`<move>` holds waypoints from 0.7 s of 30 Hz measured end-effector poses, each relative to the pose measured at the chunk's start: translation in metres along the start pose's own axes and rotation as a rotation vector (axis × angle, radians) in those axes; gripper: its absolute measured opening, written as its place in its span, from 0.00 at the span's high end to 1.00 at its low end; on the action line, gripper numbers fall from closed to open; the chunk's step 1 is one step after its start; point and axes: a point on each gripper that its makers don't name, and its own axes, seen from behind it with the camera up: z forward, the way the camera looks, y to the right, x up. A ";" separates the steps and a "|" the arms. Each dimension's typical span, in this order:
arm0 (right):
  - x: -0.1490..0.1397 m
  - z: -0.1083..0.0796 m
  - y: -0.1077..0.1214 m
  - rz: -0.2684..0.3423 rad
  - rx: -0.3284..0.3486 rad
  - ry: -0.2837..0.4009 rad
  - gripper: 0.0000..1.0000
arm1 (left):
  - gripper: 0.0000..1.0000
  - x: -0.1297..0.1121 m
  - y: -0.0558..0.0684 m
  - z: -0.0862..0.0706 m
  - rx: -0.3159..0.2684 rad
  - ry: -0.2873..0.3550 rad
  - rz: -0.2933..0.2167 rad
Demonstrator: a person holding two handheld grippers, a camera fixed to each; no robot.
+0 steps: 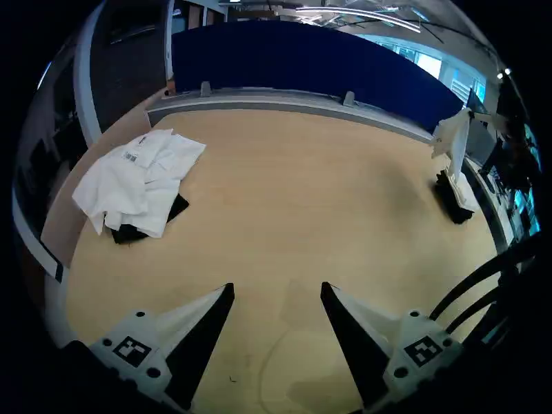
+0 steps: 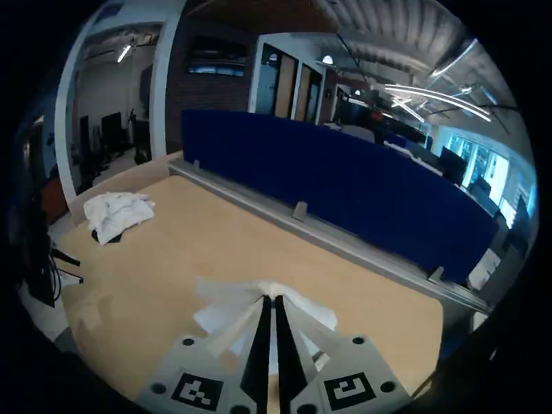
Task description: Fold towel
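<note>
Over the wooden table (image 1: 297, 179), left gripper (image 1: 277, 286): held low, pointing along the tabletop toward the blue divider (image 1: 310, 65), tilted down slightly. Jaws spread wide apart, bare wood between them, nothing gripped.

Right gripper (image 2: 270, 298): held a little above the table, pointing along its length, divider on its right side. Jaws pressed nearly together, both fingers pinching a white towel (image 2: 219, 307). Cloth bunches out on either side of the fingertips; whether its lower edge touches the wood cannot be told.

Pile of white towels (image 1: 141, 181): far left corner of the table in the left gripper view, crumpled, lying partly on a black item (image 1: 131, 233). Same pile appears in the right gripper view, well apart from the gripped towel.

White cloth (image 1: 448, 134) near the table's right edge in the left gripper view, above a black-and-white object (image 1: 452, 196); cannot tell what that object is.

Writing: small tag (image 1: 131, 156) on the pile with dark barcode-like print, too small to read. Black-and-white square markers (image 1: 132, 350) on the finger bases of both grippers; no brand legible
</note>
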 end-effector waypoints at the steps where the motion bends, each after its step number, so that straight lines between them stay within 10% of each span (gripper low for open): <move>1: 0.001 0.001 0.007 0.001 -0.007 0.000 0.96 | 0.07 0.000 0.000 0.001 0.002 -0.001 -0.001; 21: 0.005 0.040 0.125 0.044 -0.105 -0.043 0.96 | 0.07 -0.001 -0.004 0.006 0.040 -0.017 -0.021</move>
